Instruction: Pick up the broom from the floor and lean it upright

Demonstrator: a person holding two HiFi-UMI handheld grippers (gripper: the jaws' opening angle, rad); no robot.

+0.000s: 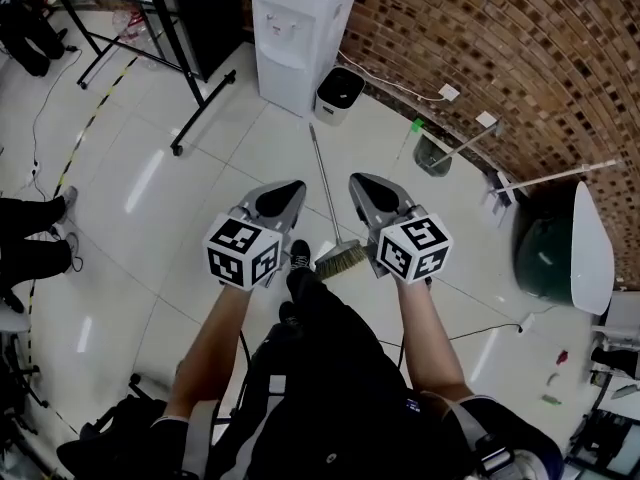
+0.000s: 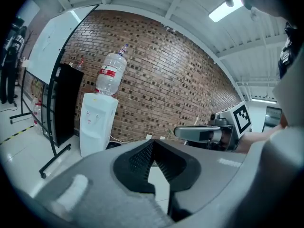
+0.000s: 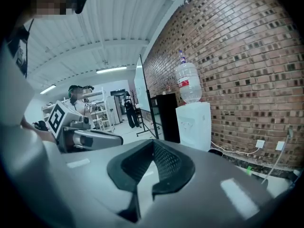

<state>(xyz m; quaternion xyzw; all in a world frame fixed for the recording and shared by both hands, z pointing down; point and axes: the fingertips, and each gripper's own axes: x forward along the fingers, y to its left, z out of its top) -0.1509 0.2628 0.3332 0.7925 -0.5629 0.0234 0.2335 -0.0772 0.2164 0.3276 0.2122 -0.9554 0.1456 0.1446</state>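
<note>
The broom lies flat on the white tiled floor in the head view. Its thin handle points away toward the water dispenser and its straw-coloured head is nearest me, beside a dark shoe. My left gripper hovers left of the handle and my right gripper right of it, both above the floor and apart from the broom. Each is shut with nothing held. In the left gripper view the left gripper has its tips together, and so does the right gripper in the right gripper view. Neither gripper view shows the broom.
A white water dispenser and a small bin stand at the brick wall ahead. A black whiteboard stand is at the left. A green dustpan, a long-handled tool and a green bin are at the right. Another person's feet show at the left edge.
</note>
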